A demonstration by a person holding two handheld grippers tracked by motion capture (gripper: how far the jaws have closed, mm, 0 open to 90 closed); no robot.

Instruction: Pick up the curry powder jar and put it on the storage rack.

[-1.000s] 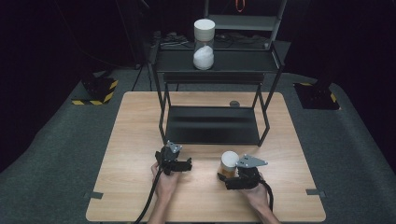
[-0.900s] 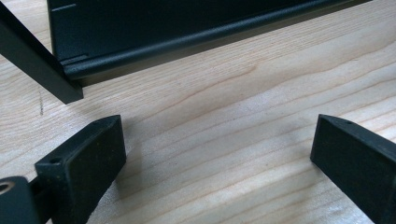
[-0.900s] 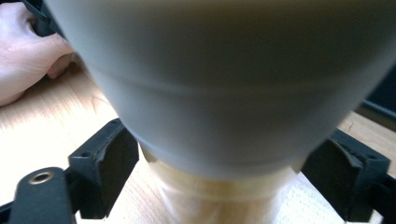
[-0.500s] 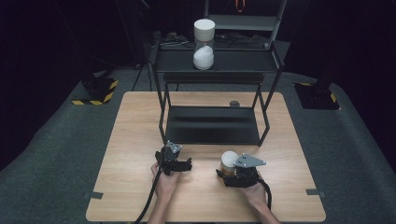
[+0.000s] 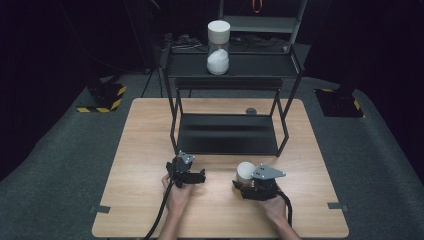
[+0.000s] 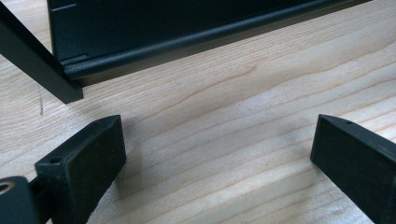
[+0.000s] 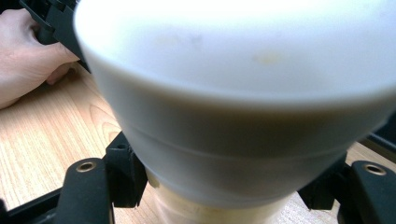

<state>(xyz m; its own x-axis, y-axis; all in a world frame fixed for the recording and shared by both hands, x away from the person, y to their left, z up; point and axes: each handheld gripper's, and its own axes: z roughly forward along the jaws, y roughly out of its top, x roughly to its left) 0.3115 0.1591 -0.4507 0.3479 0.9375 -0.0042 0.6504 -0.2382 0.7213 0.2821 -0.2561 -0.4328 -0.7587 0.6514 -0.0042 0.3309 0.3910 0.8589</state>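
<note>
The white cup (image 5: 244,171) stands on the wooden counter (image 5: 145,135) near its front edge, right of the middle and just in front of the black shelf rack (image 5: 227,134). It is a plain, matte, off-white vessel that flares toward the top; in the right gripper view its wall (image 7: 233,93) looms very close and blurred, with a faint ridge running round it low down and a narrower, creamier base below. No label or writing can be read on it. The right tool (image 5: 250,186) has just been closing its jaws, and they now sit against both sides of the cup's lower part, so the cup is gripped between them. The left tool (image 5: 192,176), held in the person's left hand (image 5: 176,192), rests on the counter well to the left of the cup with its jaws spread wide and only bare wood grain between them; its own view looks at the rack's lower tray edge (image 6: 187,42) and one slanting leg (image 6: 37,60). On the rack's upper shelf, far behind the cup, stands a white hourglass-like timer (image 5: 218,47). A small dark round thing (image 5: 251,111) lies on the counter behind the rack; what it is cannot be told.
</note>
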